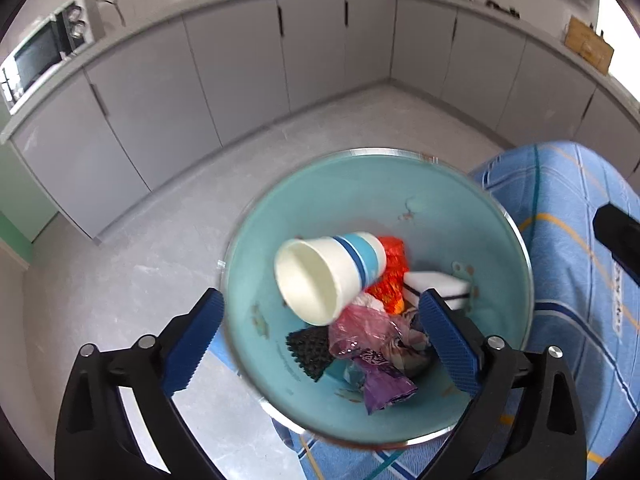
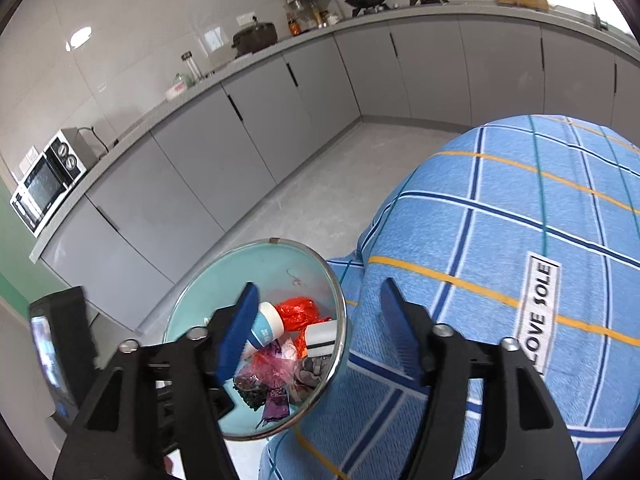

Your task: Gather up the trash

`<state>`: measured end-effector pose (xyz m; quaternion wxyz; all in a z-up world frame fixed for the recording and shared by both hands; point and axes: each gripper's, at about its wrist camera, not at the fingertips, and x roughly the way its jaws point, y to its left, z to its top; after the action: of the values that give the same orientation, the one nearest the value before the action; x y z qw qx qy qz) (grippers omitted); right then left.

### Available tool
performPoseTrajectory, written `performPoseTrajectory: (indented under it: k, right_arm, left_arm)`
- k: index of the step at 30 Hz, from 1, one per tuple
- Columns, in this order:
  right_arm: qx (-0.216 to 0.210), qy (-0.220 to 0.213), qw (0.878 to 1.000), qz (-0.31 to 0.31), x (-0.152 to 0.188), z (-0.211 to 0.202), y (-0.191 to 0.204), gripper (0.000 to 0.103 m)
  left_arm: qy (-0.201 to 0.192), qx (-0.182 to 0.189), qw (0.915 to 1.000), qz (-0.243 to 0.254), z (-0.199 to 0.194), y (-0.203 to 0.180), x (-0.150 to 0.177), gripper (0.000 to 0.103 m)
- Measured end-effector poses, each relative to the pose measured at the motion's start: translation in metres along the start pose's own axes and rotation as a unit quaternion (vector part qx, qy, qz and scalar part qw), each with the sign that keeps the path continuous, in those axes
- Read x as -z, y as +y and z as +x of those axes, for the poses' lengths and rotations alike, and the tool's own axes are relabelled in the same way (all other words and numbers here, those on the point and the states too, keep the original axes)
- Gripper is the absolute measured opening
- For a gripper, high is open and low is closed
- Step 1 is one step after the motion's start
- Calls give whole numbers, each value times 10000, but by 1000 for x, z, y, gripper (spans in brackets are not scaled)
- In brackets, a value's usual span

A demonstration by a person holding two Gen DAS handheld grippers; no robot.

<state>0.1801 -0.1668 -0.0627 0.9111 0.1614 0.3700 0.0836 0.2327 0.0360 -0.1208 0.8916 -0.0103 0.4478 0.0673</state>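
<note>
Around the scene, grey cabinets (image 1: 240,64) line the kitchen, and a blue checked cloth (image 2: 500,220) lies right of the bin (image 1: 400,184). Inside sit an orange wrapper (image 1: 394,276), a sponge (image 1: 436,286) and pink plastic (image 1: 360,328). A paper cup (image 1: 328,276) lies tilted in the bin, between and beyond the left gripper (image 1: 320,340), whose jaws are spread wide, gripping nothing. Above the bin's rim, the right gripper (image 2: 316,332) gapes empty, angled down.

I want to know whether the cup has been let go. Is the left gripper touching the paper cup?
Apart. In the left wrist view the left gripper is wide open and the paper cup lies between its fingers inside the bin, clear of both.
</note>
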Motion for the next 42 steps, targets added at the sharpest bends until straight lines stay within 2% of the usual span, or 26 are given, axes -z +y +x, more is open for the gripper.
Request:
performPoseTrajectory:
  k: [3,6,9,17,21,25,42]
  right_arm:
    - [-96,-125,9999,2,6,-14,-1,75]
    - [-209,-182,9996,-112,13,-25,3,78]
    - [-288,-310,9987,-297,19,-39,10,86]
    - [-429,-714,9953,-491,35,-88,25,88]
    - [-422,-983,9923,-625,40,-116,33,88]
    - [-432,-1252,9890,-665,43,-143,35,88]
    - [-394,-2290,9700,-715,60,-234,46,93]
  left_arm:
    - [-218,-45,9997,-116,-19,6,5,97]
    - [-447,-105,9988,-195,-40,17,10,97]
    - [-721,-208,9970,-200,-63,23,17,97]
    - [-1430,-365,9889,-187,-126,36,35,97]
    - [-1750,-311,9837,-258,-157,42,39,97]
    - [-2053,-378,9779,-134,-183,43,46,97]
    - [-2759,-248,9608,-107,-260,50,70,97]
